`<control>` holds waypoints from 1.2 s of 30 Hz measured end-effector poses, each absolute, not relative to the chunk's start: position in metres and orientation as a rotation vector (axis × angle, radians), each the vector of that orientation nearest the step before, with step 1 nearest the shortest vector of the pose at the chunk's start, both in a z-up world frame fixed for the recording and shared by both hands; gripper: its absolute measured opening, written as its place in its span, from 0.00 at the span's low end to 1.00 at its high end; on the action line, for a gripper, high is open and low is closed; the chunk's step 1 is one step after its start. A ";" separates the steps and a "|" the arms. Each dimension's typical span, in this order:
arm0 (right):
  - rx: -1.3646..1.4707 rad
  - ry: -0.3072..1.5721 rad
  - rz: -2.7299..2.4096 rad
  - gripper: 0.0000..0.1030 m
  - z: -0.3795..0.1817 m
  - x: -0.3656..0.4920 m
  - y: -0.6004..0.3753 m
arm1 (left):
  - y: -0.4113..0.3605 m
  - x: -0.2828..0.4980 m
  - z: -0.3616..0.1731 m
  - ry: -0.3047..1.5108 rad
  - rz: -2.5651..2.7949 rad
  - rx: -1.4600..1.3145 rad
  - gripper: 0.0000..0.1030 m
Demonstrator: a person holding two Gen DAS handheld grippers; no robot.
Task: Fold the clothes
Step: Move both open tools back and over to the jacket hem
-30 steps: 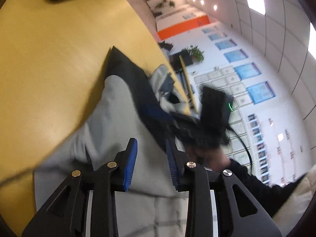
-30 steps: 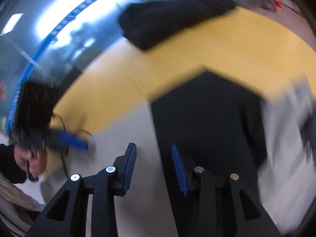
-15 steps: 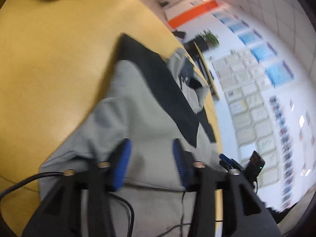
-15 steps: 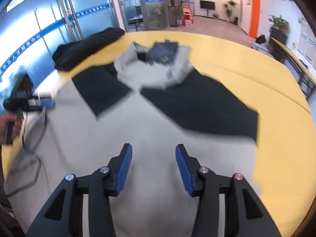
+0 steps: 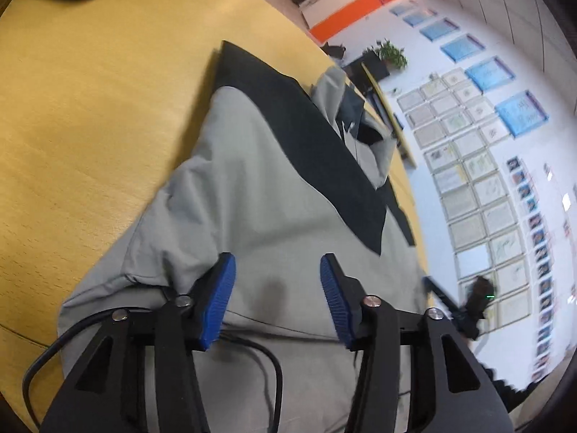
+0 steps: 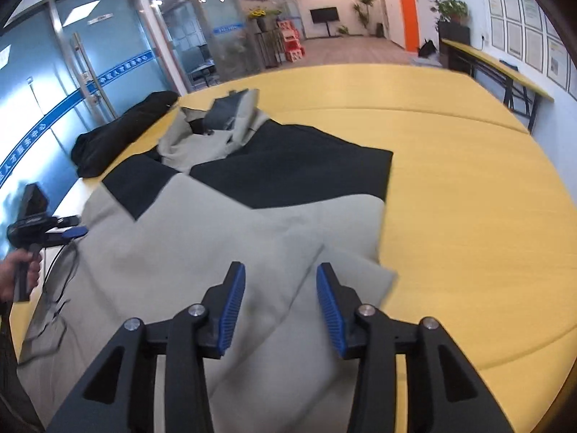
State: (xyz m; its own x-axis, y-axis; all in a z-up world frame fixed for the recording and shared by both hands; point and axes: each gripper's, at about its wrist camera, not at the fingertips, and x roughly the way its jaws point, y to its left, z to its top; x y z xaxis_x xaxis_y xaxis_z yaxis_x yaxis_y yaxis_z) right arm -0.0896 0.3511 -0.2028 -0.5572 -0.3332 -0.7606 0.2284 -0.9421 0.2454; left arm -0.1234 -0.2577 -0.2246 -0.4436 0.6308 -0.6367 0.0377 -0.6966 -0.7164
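Both grippers, left (image 5: 277,299) and right (image 6: 280,305), hang released over the garment (image 6: 202,238); only the right view shows its folded corner.

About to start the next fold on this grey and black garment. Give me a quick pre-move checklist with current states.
1. Left gripper jaws open, nothing held: ok.
2. Right gripper jaws open, nothing held: ok.
3. Garment spread on the yellow table: ok, though the hood end is bunched.
4. Near corner under the right gripper flat: not ok, a flap is folded over.
5. Black cable off the cloth: not ok, it lies on the grey fabric near the left gripper.
6. Black bundle apart from the garment: cannot tell.
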 end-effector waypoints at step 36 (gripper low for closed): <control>1.274 -0.367 -2.689 0.43 -0.184 -0.092 0.393 | -0.237 -0.110 -0.198 -0.768 2.184 -1.371 0.58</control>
State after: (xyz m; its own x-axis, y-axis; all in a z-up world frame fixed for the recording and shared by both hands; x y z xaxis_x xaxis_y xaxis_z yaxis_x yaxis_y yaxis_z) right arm -0.0924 0.3928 -0.1839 -0.6302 -0.2316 -0.7410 0.0248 -0.9600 0.2790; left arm -0.1098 -0.2375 -0.1978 -0.4066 0.6306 -0.6610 -0.0777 -0.7448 -0.6627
